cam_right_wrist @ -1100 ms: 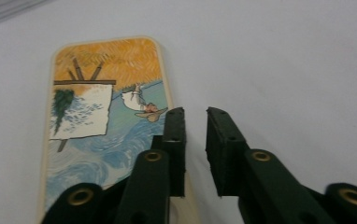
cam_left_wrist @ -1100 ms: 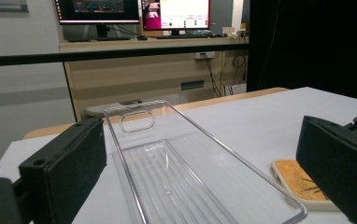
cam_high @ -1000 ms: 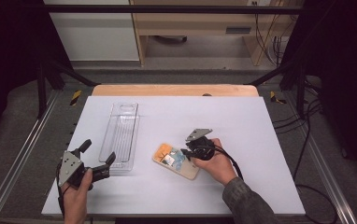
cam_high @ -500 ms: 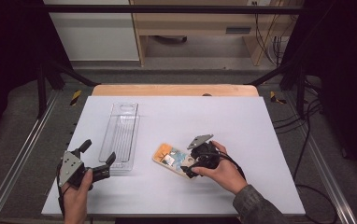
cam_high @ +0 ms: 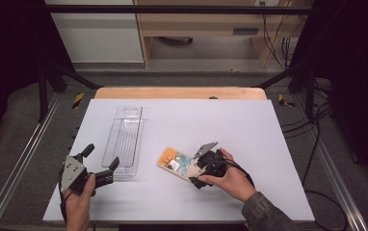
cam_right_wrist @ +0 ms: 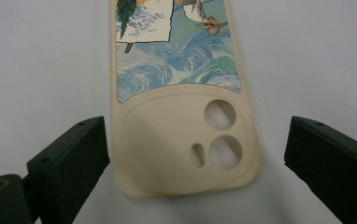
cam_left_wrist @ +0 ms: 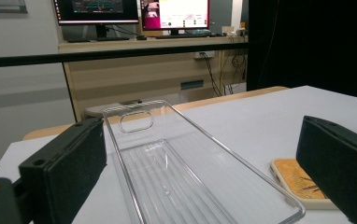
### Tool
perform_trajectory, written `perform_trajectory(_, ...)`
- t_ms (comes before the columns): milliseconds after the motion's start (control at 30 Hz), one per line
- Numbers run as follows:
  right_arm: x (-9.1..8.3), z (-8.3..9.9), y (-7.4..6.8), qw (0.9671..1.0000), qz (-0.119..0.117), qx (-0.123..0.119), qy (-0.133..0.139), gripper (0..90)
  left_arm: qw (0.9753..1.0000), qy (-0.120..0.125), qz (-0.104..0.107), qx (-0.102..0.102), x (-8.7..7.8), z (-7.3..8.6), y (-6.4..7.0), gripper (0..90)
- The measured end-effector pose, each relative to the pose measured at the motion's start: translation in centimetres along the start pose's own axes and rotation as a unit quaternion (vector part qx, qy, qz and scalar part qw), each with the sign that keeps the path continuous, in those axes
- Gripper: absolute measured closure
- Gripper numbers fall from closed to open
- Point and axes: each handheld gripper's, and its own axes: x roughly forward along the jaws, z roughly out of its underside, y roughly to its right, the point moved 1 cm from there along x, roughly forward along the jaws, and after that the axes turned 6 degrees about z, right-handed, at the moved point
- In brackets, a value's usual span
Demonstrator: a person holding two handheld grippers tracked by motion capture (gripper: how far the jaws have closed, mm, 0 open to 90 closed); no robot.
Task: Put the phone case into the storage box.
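The phone case [cam_right_wrist: 183, 100] lies flat on the white surface [cam_high: 269, 144], its camera end between the right gripper [cam_high: 200, 167] jaws, which stand wide open on either side, holding nothing; its long axis runs straight away from them. The left gripper [cam_high: 100, 163], also open and empty, faces the clear tray [cam_left_wrist: 176, 172]. Compared with a second ago, the right gripper has come lower over the case; the left has not moved.

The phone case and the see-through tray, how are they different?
The phone case is cream with a colourful picture; the tray is clear plastic with no picture. The tray is longer and has raised walls; the phone case is shorter and flatter. The right hand-held gripper has its open jaws either side of the phone case. Both lie on the white table.
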Motion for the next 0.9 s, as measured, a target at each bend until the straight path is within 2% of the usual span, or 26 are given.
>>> perform_trajectory(200,0.3,0.1,-0.2,0.9998,-0.009,-0.009,-0.015,6.5,1.0000,-0.001,0.000,0.000,0.0,0.0,0.0,1.6)
perform_trajectory(467,0.9,0.1,-0.2,0.9996,-0.010,-0.005,-0.027,6.6,1.0000,0.000,0.000,0.000,0.0,0.0,0.0,1.6)
perform_trajectory(900,1.3,0.0,0.0,0.9994,-0.016,-0.002,-0.032,6.2,1.0000,0.000,0.000,0.000,0.0,0.0,-0.1,1.6)
